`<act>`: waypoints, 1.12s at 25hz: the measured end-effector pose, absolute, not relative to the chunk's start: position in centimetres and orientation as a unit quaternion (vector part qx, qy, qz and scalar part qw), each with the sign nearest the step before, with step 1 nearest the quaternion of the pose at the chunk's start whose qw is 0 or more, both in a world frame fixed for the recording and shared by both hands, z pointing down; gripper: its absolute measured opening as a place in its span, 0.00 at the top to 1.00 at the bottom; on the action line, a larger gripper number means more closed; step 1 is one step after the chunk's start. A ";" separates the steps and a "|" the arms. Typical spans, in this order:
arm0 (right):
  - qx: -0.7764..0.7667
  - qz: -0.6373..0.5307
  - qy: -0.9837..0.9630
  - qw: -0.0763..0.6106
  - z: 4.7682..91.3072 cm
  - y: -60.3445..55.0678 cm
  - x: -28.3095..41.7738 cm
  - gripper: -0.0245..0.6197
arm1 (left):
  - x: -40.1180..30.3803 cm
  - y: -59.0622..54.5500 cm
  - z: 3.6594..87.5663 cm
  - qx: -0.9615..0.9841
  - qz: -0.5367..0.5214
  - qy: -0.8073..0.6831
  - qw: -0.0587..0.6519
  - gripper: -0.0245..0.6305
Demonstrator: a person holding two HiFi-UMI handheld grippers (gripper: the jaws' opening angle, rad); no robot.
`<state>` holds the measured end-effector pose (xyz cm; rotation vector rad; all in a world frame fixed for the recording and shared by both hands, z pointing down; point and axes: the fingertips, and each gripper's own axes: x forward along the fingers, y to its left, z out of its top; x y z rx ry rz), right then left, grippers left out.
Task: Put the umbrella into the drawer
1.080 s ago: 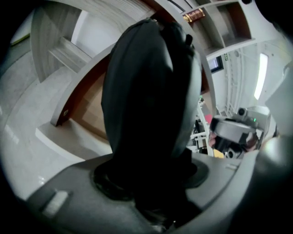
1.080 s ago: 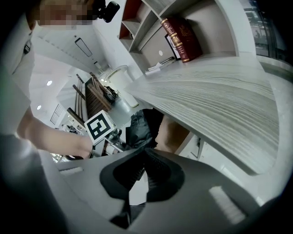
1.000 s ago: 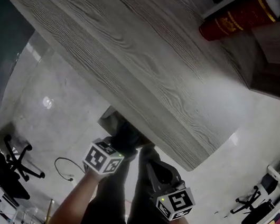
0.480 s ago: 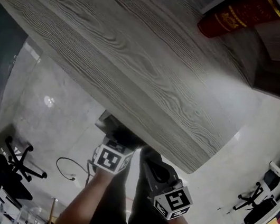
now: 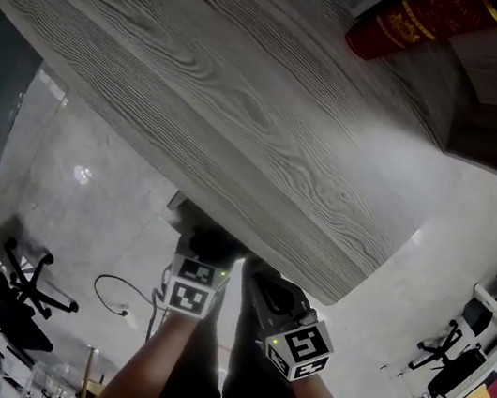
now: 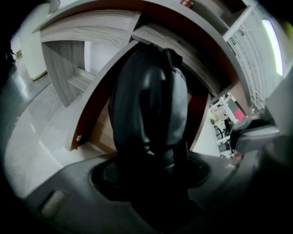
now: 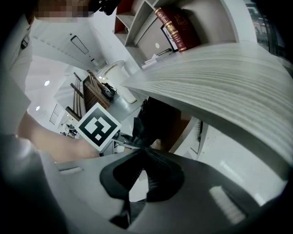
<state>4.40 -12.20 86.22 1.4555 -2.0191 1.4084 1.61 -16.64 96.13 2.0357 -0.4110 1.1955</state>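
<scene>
Since a second ago, the left tongs (image 5: 204, 250) have tipped further nose-down under the edge of the table (image 5: 247, 98), and their marker cube (image 5: 192, 288) now faces the head camera almost squarely instead of showing a corner. The right tongs (image 5: 259, 276) sit about where they were, just beside the left ones and a little to the right.

The left tongs' jaws have just been easing apart, but the black folded umbrella (image 6: 149, 100) fills the gap between them and the pads look pressed on its near end. The umbrella stands out along the jaws and points into the open drawer (image 6: 91, 114), whose red-brown edges frame it on both sides below the grey wood-grain tabletop. Whether its far end touches the inside of the drawer cannot be made out. In the head view the umbrella is mostly hidden by the table and the tongs.

The right tongs have their tips together, with nothing between them; pale floor (image 5: 72, 172) shows through the gap behind the tips. A red book (image 5: 412, 27) lies at the far side of the table. An office chair (image 5: 19, 286) and a looped cable (image 5: 112, 298) are on the floor to the left.
</scene>
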 end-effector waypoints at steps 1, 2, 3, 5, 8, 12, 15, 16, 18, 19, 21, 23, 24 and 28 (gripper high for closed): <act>0.503 0.489 -0.698 0.142 86.3 -12.1 4.4 0.95 | 1.6 -16.7 96.1 0.793 0.464 -0.165 0.360 0.55; 0.502 0.489 -0.698 0.144 86.3 -12.0 4.3 0.95 | 1.6 -16.8 96.0 0.794 0.463 -0.170 0.356 0.55; 0.502 0.489 -0.698 0.145 86.3 -11.9 4.4 0.95 | 1.6 -16.8 96.0 0.796 0.461 -0.176 0.351 0.55; 0.502 0.490 -0.698 0.145 86.2 -11.7 4.5 0.95 | 1.5 -16.9 95.8 0.801 0.457 -0.184 0.341 0.53; 0.501 0.489 -0.699 0.143 86.0 -11.5 4.6 0.95 | 1.4 -17.2 95.5 0.806 0.454 -0.192 0.327 0.50; 0.497 0.488 -0.703 0.145 85.9 -10.9 4.8 0.95 | 1.2 -17.6 95.2 0.809 0.452 -0.203 0.315 0.44; 0.490 0.486 -0.708 0.149 85.5 -10.4 4.8 0.95 | 1.0 -17.8 94.9 0.808 0.453 -0.210 0.313 0.43; 0.488 0.485 -0.710 0.151 85.4 -10.3 4.8 0.95 | 1.0 -17.7 94.9 0.807 0.453 -0.209 0.315 0.43; 0.482 0.483 -0.714 0.153 85.3 -10.1 4.8 0.95 | 0.9 -17.5 94.9 0.806 0.454 -0.205 0.318 0.42; 0.480 0.483 -0.716 0.155 85.2 -9.9 4.9 0.95 | 0.8 -17.5 94.8 0.807 0.454 -0.204 0.317 0.42; 0.475 0.482 -0.719 0.157 85.2 -9.7 5.1 0.95 | 0.7 -17.6 94.5 0.811 0.451 -0.205 0.312 0.42; 0.472 0.483 -0.721 0.158 85.3 -9.4 5.3 0.95 | 0.6 -17.9 94.0 0.815 0.445 -0.214 0.303 0.42; 0.470 0.482 -0.722 0.159 85.3 -9.3 5.4 0.95 | 0.5 -18.0 93.7 0.817 0.441 -0.219 0.299 0.42; 0.462 0.483 -0.727 0.160 84.9 -8.7 5.6 0.95 | -0.1 -18.1 92.7 0.818 0.433 -0.238 0.296 0.42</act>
